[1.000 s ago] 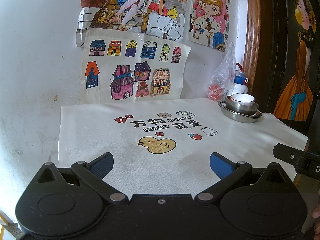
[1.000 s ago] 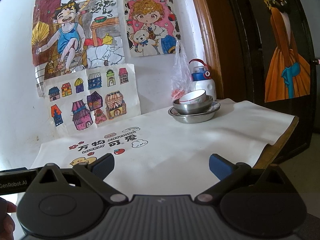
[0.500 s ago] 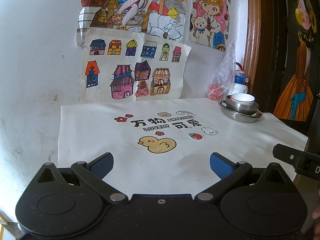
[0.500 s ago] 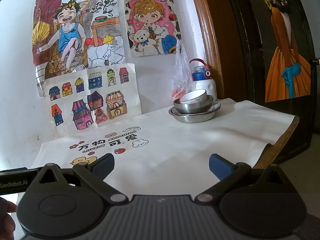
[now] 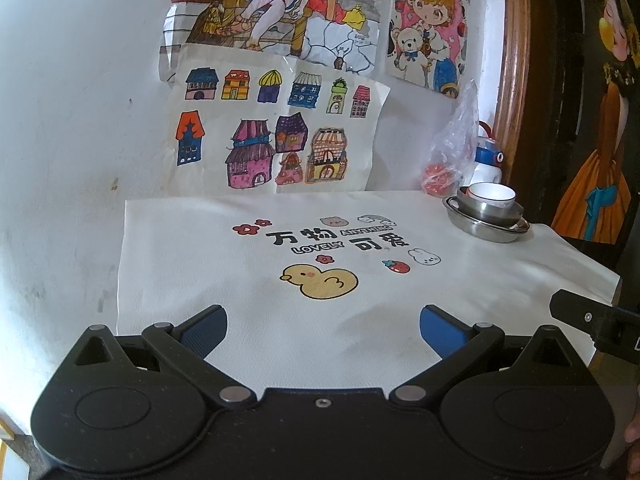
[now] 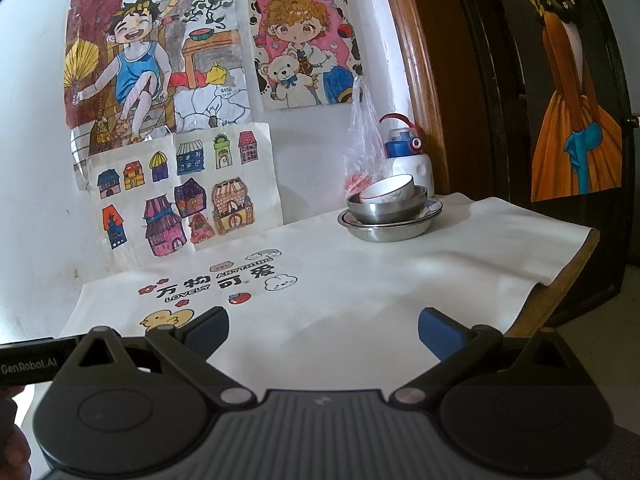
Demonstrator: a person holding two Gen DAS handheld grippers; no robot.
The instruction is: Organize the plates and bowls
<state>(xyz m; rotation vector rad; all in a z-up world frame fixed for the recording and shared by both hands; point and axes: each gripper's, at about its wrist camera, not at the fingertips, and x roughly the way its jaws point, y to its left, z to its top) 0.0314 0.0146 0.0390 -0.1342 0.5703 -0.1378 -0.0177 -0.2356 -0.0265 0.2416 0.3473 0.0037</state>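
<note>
I have the dishes stacked at the far right corner of the desk (image 6: 460,264), at about two o'clock from the left gripper (image 5: 323,330) and one o'clock from the right gripper (image 6: 323,330). On top sits a white ceramic bowl (image 6: 387,188), round and glossy, tilted inside a steel bowl (image 6: 386,210) with a dull brushed sheen. That steel bowl rests in a wider, shallow steel plate (image 6: 390,228) with a rolled rim; a pale rim shows between the two at the right, but I cannot tell what it belongs to.

Just behind the stack stands a white bottle (image 6: 412,164) with a blue cap and red loop, and beside it hangs a thin, crinkled plastic bag (image 6: 362,148) with something red in its bottom. The desk wears a white, faintly grained cloth (image 5: 200,260) printed with a yellow duck (image 5: 322,280) and black lettering; its right edge falls short, baring the wooden desk edge.

Both pairs of jaws stand spread wide over the near cloth, blue pads (image 5: 438,330) apart, gripping nothing. Hand-coloured paper drawings (image 6: 184,188) are taped to the white wall at twelve o'clock.
</note>
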